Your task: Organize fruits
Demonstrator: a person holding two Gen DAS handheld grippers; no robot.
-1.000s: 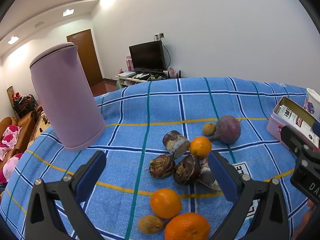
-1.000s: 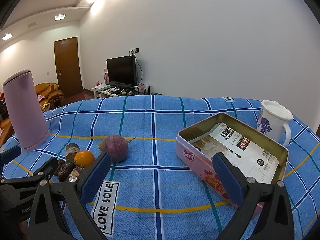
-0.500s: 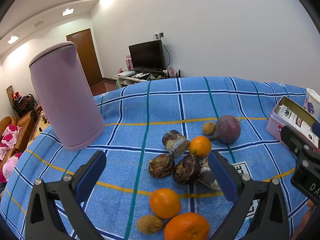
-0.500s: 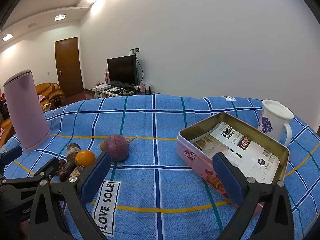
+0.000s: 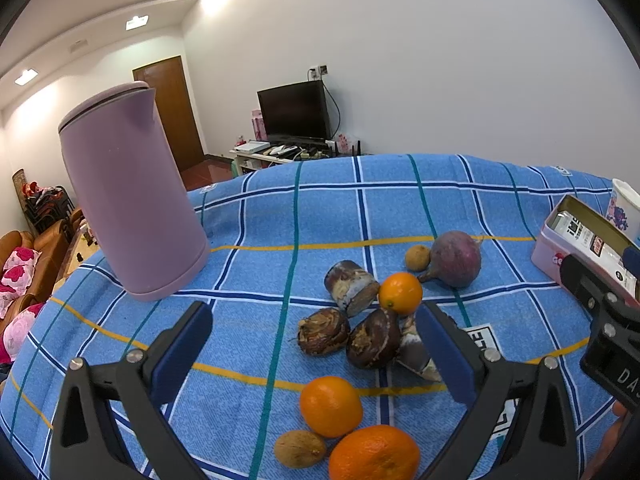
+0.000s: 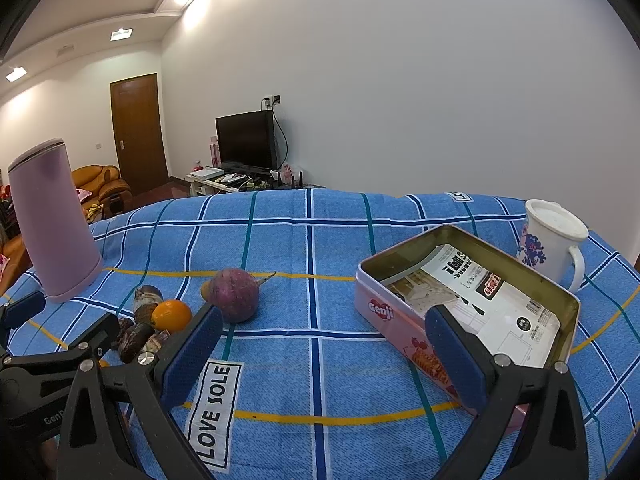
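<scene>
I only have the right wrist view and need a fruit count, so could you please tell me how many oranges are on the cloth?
Observer: Three; besides the small orange, a second orange and a third orange lie nearer the left camera.
Operator: Thanks. Is anything beside those two?
Observer: A brown walnut-like nut, just left of the third orange.
Operator: Is the left gripper holding anything?
Observer: No; the left gripper is open and empty.

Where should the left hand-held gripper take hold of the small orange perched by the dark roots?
Probably across its round middle, coming from above. The small orange leans against a cut root piece and a dark root, so side access looks crowded while its top is clear. The left hand-held gripper is already open wide enough.
</scene>
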